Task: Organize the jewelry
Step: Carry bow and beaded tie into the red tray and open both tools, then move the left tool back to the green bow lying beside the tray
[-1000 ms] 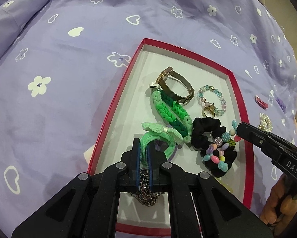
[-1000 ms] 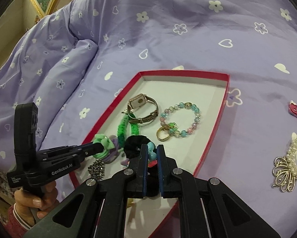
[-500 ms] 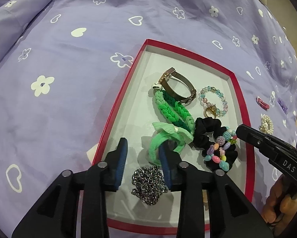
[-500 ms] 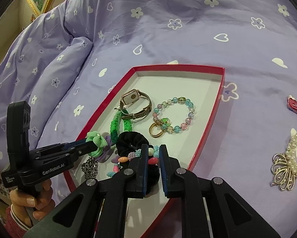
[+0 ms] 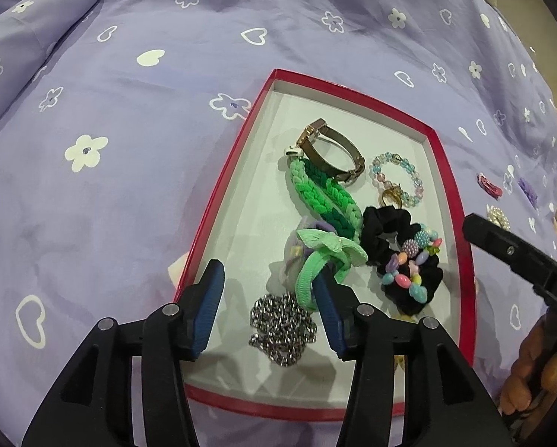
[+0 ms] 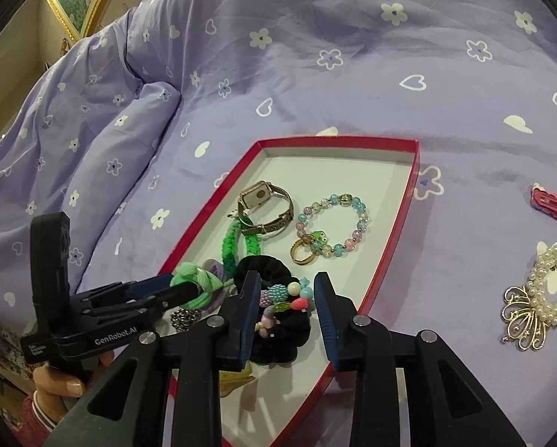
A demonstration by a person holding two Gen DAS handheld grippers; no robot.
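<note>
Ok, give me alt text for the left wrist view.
The open left gripper hovers over a silver chain in a red tray holding green hair ties, a watch and a beaded bracelet, on a purple bedspread.

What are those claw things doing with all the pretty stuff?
A person is sorting jewelry into a red tray on a purple bedspread. Both claws are open and holding nothing. The left claw sits over a silver chain in the tray; the right claw is above a beaded black scrunchie. A pearl brooch and pink clip lie outside.
</note>
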